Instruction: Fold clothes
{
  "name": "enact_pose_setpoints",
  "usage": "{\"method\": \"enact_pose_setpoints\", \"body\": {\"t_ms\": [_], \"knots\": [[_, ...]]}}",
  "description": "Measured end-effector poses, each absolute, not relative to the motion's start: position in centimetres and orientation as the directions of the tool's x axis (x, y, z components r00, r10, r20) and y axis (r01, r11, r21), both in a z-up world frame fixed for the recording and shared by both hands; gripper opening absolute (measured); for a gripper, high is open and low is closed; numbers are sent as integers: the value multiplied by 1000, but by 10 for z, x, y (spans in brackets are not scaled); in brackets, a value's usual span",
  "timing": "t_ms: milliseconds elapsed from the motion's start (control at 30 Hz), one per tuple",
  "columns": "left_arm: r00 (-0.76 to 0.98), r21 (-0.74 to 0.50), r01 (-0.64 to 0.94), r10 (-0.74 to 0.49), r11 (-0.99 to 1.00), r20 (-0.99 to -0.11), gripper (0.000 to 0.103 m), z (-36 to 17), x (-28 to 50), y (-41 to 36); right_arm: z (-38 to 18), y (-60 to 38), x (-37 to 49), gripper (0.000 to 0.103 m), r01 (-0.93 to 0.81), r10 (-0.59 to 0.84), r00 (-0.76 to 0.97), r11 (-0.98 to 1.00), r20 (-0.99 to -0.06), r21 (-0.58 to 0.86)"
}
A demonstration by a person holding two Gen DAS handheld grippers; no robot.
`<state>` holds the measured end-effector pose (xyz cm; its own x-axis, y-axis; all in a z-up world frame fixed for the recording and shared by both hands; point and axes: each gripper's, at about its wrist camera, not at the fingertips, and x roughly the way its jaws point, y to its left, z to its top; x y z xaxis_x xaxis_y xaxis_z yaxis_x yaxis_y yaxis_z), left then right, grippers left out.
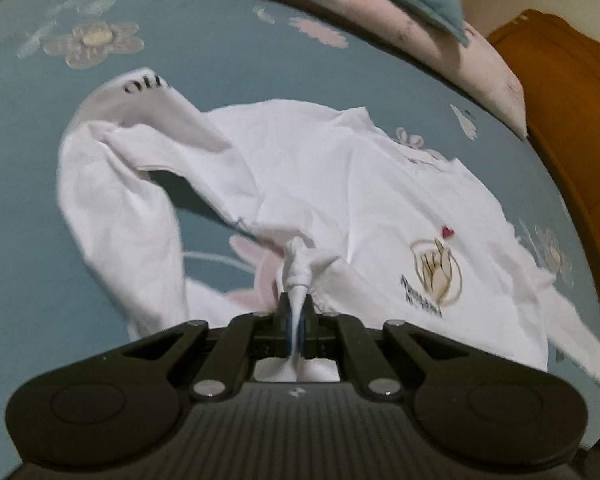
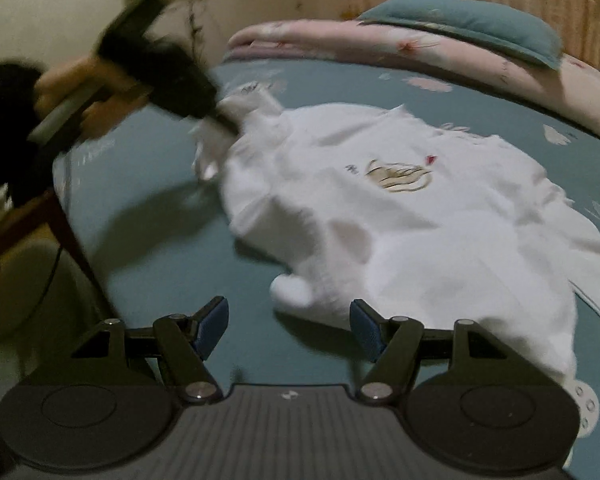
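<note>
I am pinching a bunched edge of the white T-shirt (image 1: 300,184) tight in my left gripper (image 1: 296,312), jaws clamped on the cloth. The shirt is lying rumpled on the teal floral bedsheet (image 1: 28,184), its printed chest emblem (image 1: 436,268) facing up and one sleeve (image 1: 112,200) curling away. My right gripper (image 2: 288,326) is hovering wide and empty just beside the near hem. To do this well, I am judging that the right should grip the hem opposite, so both can tension the cloth flat. No containers are showing.
</note>
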<state>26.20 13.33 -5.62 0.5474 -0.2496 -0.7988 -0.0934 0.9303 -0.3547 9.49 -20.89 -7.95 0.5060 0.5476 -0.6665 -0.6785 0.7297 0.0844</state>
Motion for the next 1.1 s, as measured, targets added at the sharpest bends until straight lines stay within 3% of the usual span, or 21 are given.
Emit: {"method": "enact_pose_setpoints", "body": {"t_ms": [167, 433, 533, 733, 833, 967, 1100], "knots": [[520, -361, -87, -267, 929, -811, 2, -79, 287, 130, -92, -198, 118, 72, -667, 494, 522, 744, -696, 27], [515, -422, -84, -324, 903, -794, 3, -95, 300, 136, -91, -209, 168, 71, -593, 486, 509, 796, -710, 121], [516, -430, -75, -334, 900, -789, 3, -97, 302, 138, -82, -200, 148, 71, -605, 446, 553, 796, -704, 29], [519, -452, -68, -355, 889, -777, 4, -99, 304, 144, -89, -163, 101, 71, -588, 292, 698, 755, -654, -291], [521, -457, -63, -361, 887, -773, 4, -100, 303, 145, -98, -148, 88, 67, -569, 240, 743, 717, -625, -402], [520, -453, -55, -362, 890, -774, 4, -100, 304, 144, -110, -130, 77, 52, -564, 206, 784, 631, -586, -533], [519, -426, -50, -340, 904, -784, 4, -96, 303, 139, -115, -126, 84, 11, -549, 155, 797, 588, -584, -594]]}}
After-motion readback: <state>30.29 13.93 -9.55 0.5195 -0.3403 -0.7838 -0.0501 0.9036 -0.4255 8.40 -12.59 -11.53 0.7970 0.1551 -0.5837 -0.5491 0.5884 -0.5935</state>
